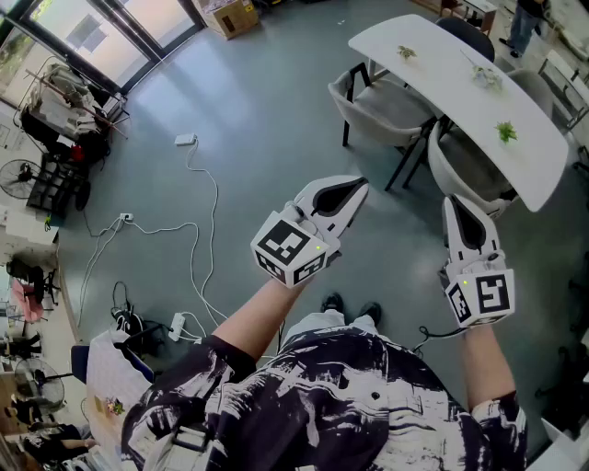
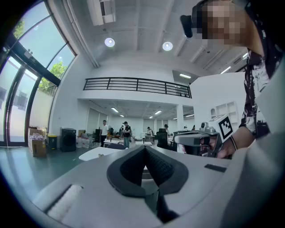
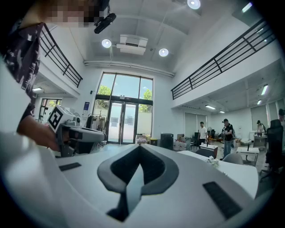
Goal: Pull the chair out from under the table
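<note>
A white oval table (image 1: 433, 57) stands at the upper right of the head view. Two pale shell chairs are tucked under its near side: one on the left (image 1: 379, 109), one on the right (image 1: 467, 167). My left gripper (image 1: 359, 188) is held level in the air, short of the left chair and touching nothing, jaws shut and empty. My right gripper (image 1: 455, 204) hovers just in front of the right chair, also shut and empty. In the left gripper view the shut jaws (image 2: 144, 149) point at the distant table (image 2: 95, 153). The right gripper view shows its shut jaws (image 3: 139, 148) and the table (image 3: 238, 171).
White cables and a power strip (image 1: 197, 216) trail over the grey floor at left. A cardboard box (image 1: 230, 17) sits by the glass doors. Small plants (image 1: 505, 132) stand on the table. A dark chair (image 1: 465, 32) is behind it. Several people stand far off.
</note>
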`<state>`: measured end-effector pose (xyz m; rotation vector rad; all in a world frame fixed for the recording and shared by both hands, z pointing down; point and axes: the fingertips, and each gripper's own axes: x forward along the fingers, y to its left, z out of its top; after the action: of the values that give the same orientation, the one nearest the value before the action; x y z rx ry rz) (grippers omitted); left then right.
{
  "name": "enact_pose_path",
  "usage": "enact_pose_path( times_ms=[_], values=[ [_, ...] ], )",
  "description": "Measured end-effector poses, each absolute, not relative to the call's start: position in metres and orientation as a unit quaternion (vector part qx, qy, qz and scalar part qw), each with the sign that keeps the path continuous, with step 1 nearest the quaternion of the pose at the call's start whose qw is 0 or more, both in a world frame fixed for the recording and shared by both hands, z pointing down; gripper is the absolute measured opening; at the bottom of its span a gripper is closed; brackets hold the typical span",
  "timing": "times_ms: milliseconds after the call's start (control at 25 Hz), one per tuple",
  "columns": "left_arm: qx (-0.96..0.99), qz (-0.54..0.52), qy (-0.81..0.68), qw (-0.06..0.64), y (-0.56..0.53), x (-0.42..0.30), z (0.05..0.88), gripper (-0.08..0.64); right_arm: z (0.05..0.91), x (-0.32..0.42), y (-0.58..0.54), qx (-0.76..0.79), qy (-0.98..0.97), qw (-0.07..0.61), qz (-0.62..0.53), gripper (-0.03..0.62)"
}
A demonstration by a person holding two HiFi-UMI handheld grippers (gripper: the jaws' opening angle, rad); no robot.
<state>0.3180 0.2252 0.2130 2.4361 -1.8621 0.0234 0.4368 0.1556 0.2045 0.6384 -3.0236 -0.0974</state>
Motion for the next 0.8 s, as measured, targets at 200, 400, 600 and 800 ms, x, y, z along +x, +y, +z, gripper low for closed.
enact_pose_path(
  times_ms=[200,400,600,800],
  values=[
    [0.795,0.007,-0.605,0.038,0.227,0.319,0.214,0.003,0.204,0.435,0.159,0.204,-0.978,0.024,-0.033,0.0],
    [0.795,0.005,-0.605,0.04,0.222,0.318,0.216,0.003,0.206,0.433,0.155,0.203,-0.978,0.026,-0.035,0.0],
    [0.816,-0.007,-0.577,0.027,0.223,0.323,0.211,0.005,0.199,0.429,0.154,0.185,-0.982,-0.005,-0.024,0.006],
    [0.842,-0.035,-0.538,0.009,0.225,0.334,0.2,0.423,0.184,0.42,0.16,0.146,-0.988,-0.043,-0.017,0.49]
  ],
)
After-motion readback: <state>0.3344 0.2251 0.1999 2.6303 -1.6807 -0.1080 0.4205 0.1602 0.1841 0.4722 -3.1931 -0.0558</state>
